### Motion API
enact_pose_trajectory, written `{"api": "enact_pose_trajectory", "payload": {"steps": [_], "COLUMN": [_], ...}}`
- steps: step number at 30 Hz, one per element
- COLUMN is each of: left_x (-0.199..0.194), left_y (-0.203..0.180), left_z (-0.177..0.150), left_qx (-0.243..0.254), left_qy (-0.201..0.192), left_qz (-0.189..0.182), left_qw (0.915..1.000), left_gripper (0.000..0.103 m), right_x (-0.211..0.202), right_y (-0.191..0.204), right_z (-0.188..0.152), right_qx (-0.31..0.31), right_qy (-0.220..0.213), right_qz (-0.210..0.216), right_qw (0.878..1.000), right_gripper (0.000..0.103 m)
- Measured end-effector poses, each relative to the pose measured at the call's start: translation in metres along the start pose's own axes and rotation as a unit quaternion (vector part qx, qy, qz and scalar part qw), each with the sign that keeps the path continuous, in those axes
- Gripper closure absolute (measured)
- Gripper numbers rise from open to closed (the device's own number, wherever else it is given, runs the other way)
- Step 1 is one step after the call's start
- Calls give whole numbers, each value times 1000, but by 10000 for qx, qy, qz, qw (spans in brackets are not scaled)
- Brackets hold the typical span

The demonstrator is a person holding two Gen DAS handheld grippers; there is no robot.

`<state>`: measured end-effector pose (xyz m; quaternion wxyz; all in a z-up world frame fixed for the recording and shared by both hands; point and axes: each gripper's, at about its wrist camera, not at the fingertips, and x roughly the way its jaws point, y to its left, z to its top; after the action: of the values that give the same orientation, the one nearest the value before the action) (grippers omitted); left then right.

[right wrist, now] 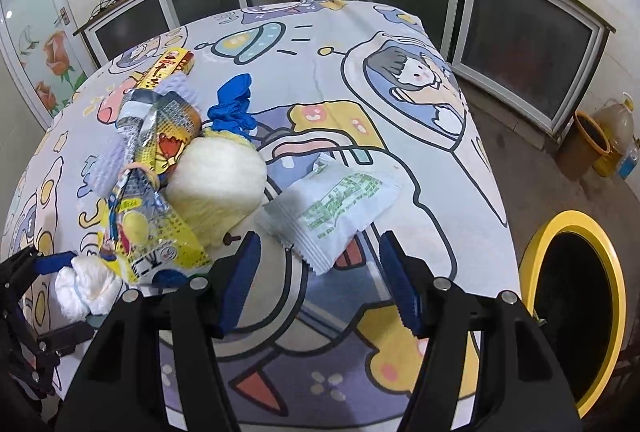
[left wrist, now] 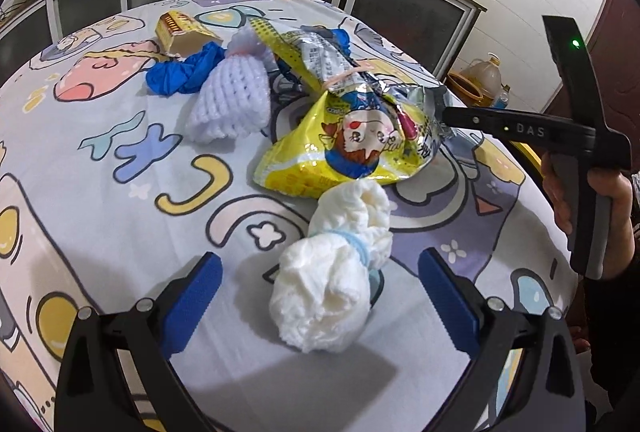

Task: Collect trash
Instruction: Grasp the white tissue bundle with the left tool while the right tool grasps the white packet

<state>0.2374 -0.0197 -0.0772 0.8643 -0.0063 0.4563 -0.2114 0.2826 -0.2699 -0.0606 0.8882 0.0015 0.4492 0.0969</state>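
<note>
My left gripper [left wrist: 320, 256] is open, low over the table, with a crumpled white tissue wad [left wrist: 320, 296] lying between its blue pads, untouched. Just beyond the wad lies a yellow snack bag [left wrist: 352, 136]. My right gripper [right wrist: 320, 238] is open too. The near corner of a white wrapper with green print [right wrist: 336, 208] lies between its fingertips, apart from both pads. In the left wrist view the right gripper's black body [left wrist: 520, 130] comes in from the right, held by a hand [left wrist: 600, 200].
A white foam net [left wrist: 232, 92], a blue glove [left wrist: 184, 72] and a yellow box [left wrist: 180, 32] lie farther back on the cartoon tablecloth [left wrist: 100, 172]. A cream foam roll [right wrist: 216, 184] sits left of the wrapper. A yellow-rimmed bin [right wrist: 576, 312] stands on the floor at the table's right.
</note>
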Motion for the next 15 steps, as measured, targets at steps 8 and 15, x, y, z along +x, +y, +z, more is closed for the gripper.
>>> {"api": "enact_pose_trajectory", "payload": {"steps": [8, 15], "left_x": [9, 9], "left_y": [-8, -5], "left_z": [4, 5], "left_qx": [176, 144], "left_qy": [-29, -9], "left_qz": [133, 106], "left_qw": [9998, 9998], "left_gripper": [18, 61], "right_x": [20, 25], "right_y": [-6, -26], "right_z": [9, 8], "right_qx": [200, 763], "right_qy": [186, 265], "right_qz": [136, 336], "right_qw": [9995, 9962], "right_gripper": [55, 81]}}
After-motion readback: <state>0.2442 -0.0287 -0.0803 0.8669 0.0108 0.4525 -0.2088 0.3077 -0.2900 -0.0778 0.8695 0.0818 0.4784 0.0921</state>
